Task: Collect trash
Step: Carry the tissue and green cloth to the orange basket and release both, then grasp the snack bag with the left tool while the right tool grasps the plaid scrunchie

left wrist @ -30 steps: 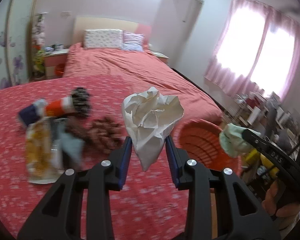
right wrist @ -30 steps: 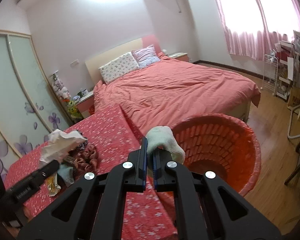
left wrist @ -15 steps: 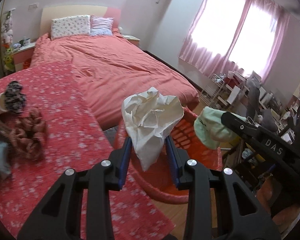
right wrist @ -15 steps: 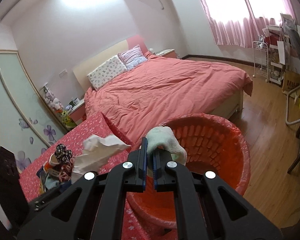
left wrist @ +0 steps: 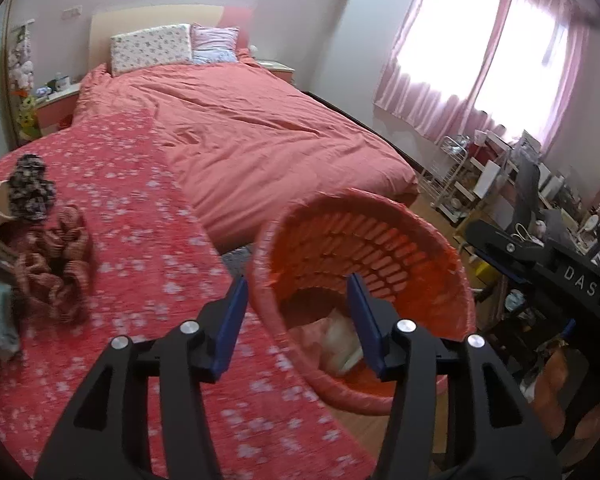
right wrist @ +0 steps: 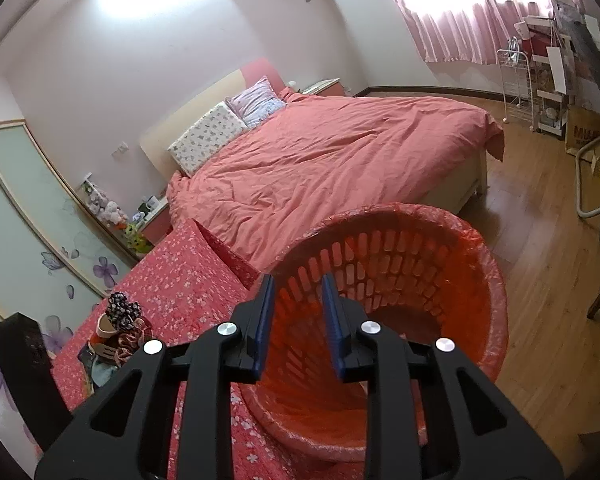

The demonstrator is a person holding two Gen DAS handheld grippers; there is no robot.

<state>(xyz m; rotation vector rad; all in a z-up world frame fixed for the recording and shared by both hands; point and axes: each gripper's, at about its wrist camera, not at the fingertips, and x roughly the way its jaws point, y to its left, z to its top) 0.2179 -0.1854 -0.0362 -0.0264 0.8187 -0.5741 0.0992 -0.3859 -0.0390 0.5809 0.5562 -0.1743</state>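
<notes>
Left wrist view: both grippers' jaws gape empty over the orange basket (left wrist: 380,240), its blurred contents (left wrist: 340,340) perhaps paper.

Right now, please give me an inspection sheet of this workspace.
Surface: red flowered cloth, partly bare.
Job's things: orange basket with red liner; crumpled trash lies inside.
Clutter: pile of scrunchies and wrappers at the cloth's left.
Grippers: left gripper open, empty; right gripper open, empty, over the basket.
Cables: nothing seen.
Surroundings: bed, pink curtains, wooden floor.
</notes>
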